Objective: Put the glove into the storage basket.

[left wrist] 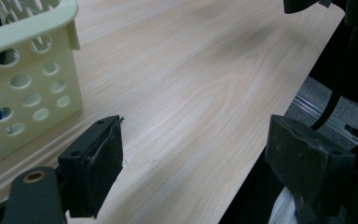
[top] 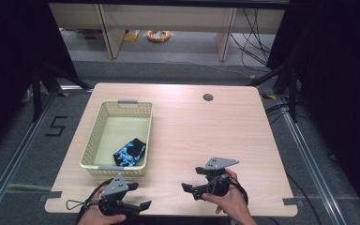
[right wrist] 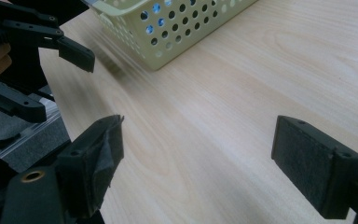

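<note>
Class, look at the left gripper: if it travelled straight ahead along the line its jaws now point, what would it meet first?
Probably the right gripper. The left gripper points rightward along the table's near edge, over bare wood, the basket off to its side. Depth is uncertain; it might pass just short.

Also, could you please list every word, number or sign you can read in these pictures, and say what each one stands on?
"5": a large dark numeral marked on the grey floor, left of the table.
No lettering can be read on the cream basket, on the blue and black cloth inside it, or on either hand-held gripper.
The yellow things on the far floor are too small to read.
</note>
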Motion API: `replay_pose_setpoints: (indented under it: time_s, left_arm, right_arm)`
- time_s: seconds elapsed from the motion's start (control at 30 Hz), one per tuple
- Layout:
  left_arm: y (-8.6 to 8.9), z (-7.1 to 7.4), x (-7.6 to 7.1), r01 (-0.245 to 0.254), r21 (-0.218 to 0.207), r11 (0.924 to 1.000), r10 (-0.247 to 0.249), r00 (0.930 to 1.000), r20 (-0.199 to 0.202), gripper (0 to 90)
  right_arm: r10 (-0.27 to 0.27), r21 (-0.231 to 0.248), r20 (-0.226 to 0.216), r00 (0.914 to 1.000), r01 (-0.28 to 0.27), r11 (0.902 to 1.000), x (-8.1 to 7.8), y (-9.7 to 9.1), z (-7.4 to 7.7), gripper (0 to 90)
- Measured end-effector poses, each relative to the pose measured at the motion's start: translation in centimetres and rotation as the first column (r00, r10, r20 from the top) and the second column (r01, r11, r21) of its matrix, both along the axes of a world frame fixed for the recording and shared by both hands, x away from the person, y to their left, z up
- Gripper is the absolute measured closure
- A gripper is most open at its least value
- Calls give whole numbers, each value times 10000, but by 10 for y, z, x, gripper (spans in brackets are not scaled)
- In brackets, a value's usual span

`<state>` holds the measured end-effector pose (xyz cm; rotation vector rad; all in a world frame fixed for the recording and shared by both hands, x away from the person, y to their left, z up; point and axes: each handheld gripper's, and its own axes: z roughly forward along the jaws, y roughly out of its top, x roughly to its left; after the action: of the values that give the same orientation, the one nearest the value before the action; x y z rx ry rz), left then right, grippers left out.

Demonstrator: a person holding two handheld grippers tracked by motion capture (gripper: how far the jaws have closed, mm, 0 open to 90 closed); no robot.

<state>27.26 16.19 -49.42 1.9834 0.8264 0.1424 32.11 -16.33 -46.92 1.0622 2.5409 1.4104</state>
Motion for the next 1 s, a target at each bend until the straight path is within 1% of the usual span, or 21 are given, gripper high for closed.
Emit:
replay_pose_setpoints:
  time_s: [0.03,0.07,0.1,0.13,0.17,0.23,0.27,0.3,0.33,0.37,0.4,0.53,0.57,0.6,0.67,0.73,0.77,0.8,0.83,0.87,1.0]
  left_arm:
    - [0,-1,0,-34,7,10000,34,10000,17,185]
    - [0,-1,0,-20,58,10000,20,10000,23,186]
    - [0,-2,-1,-45,-54,10000,45,10000,6,185]
    - [-1,-3,-1,-149,-85,9999,149,9999,0,185]
    - [1,-3,-1,2,42,10000,-1,10000,-84,185]
    - [0,-5,-2,-121,-16,9999,121,9999,35,185]
    - [0,-4,-4,-127,17,9999,128,9995,-288,185]
    - [1,-5,-4,-45,166,9999,46,10000,-23,185]
    - [2,-5,-4,39,208,9998,-37,9999,-112,185]
    - [1,-7,-5,-62,101,9999,63,9999,-89,185]
    - [2,-6,-5,80,277,9996,-73,9996,-259,185]
    - [2,-8,-7,-60,143,9999,63,9998,-186,186]
    - [2,-8,-8,-76,110,9999,80,9994,-348,185]
    - [2,-8,-8,81,248,9997,-77,9998,-156,185]
    - [3,-8,-8,65,328,9994,-62,9999,-117,186]
    - [1,-10,-9,-49,240,9997,48,10000,40,185]
    - [1,-10,-11,-106,151,9998,109,9998,-178,185]
    - [4,-9,-11,68,513,9987,-54,9996,-269,185]
    - [4,-9,-11,68,513,9987,-54,9996,-269,185]
    - [2,-10,-13,-40,241,9997,44,9998,-186,185]
    - [2,-11,-15,99,363,9993,-94,9999,-131,183]
  right_arm:
    - [0,0,0,10000,0,10000,0,0,0,175]
    - [-222,-80,-217,9995,220,9997,-3,0,1,175]
    - [-13,-58,-7,10000,13,10000,-2,-1,-2,174]
    - [8,-32,-113,9999,-8,10000,-4,-1,-2,175]
    - [-10,-58,8,10000,10,10000,-4,-3,-4,174]
    - [-106,-84,-102,9999,105,9999,-6,-4,-4,173]
    - [-59,-4,-145,9999,59,10000,-7,-4,-5,173]
    - [-89,9,-229,9997,90,10000,-9,-4,-5,173]
    - [-130,-72,15,9999,130,9999,-10,-6,-6,173]
    - [-29,12,-142,9999,29,10000,-11,-6,-6,173]
    - [-33,-98,-2,10000,33,9999,-13,-7,-7,173]
    - [-156,-402,-39,9999,154,9991,-18,-8,-7,173]
    - [-116,-488,-25,9999,115,9987,-22,-7,-9,173]
    - [-64,-586,169,9998,74,9983,-22,-7,-10,172]
    - [3,-766,315,9995,22,9971,-24,-8,-11,172]
    - [-58,-860,23,10000,60,9963,-29,-6,-13,171]
    - [91,-1001,156,9998,-75,9950,-31,-6,-16,172]
    - [151,-1114,240,9996,-123,9937,-32,-7,-17,171]
    - [193,-1238,288,9994,-156,9922,-34,-7,-18,171]
    - [193,-1238,288,9994,-156,9922,-34,-7,-18,171]
    - [294,-1268,222,9993,-263,9916,-38,-7,-24,170]
